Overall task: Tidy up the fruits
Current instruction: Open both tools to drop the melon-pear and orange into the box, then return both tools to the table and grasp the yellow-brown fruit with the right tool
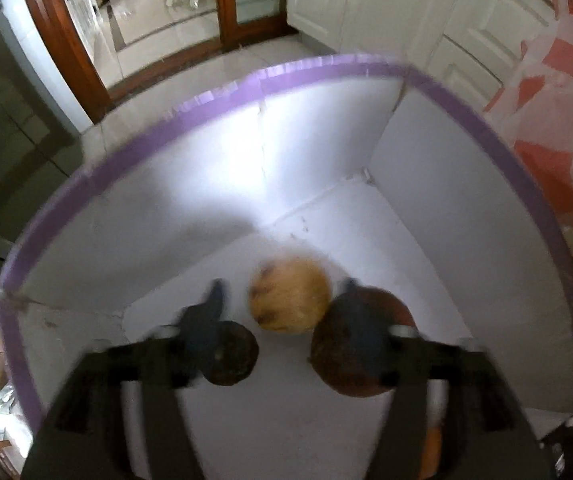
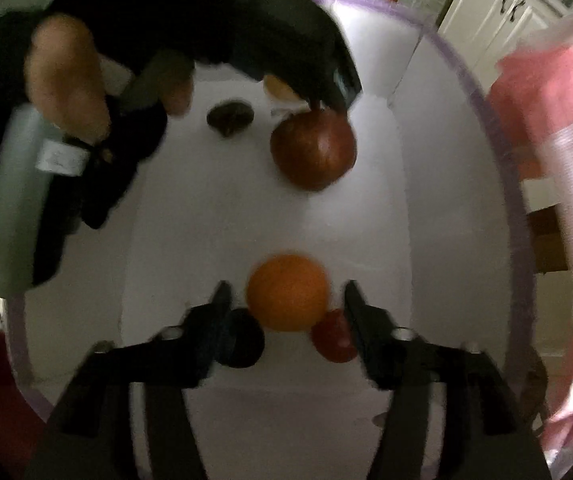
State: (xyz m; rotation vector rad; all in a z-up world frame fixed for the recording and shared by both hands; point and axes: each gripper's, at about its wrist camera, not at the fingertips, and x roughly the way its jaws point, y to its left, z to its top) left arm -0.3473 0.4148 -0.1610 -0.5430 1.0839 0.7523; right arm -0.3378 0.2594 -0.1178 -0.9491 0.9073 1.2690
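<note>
Purple-rimmed white foam box (image 1: 190, 208); both grippers' jaws open, left gripper (image 1: 284, 300) around a tan round fruit (image 1: 290, 296), right gripper (image 2: 286, 300) around a smooth orange (image 2: 288, 292).

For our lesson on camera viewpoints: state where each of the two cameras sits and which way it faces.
Left wrist: on the left gripper, looking steeply down into the white box; its own two fingers flank the tan fruit.
Right wrist: on the right gripper, looking steeply down into the same box; its fingers flank the orange, and the person's left hand shows.
Shared: the box, the red-brown fruit and the small dark fruit.
</note>
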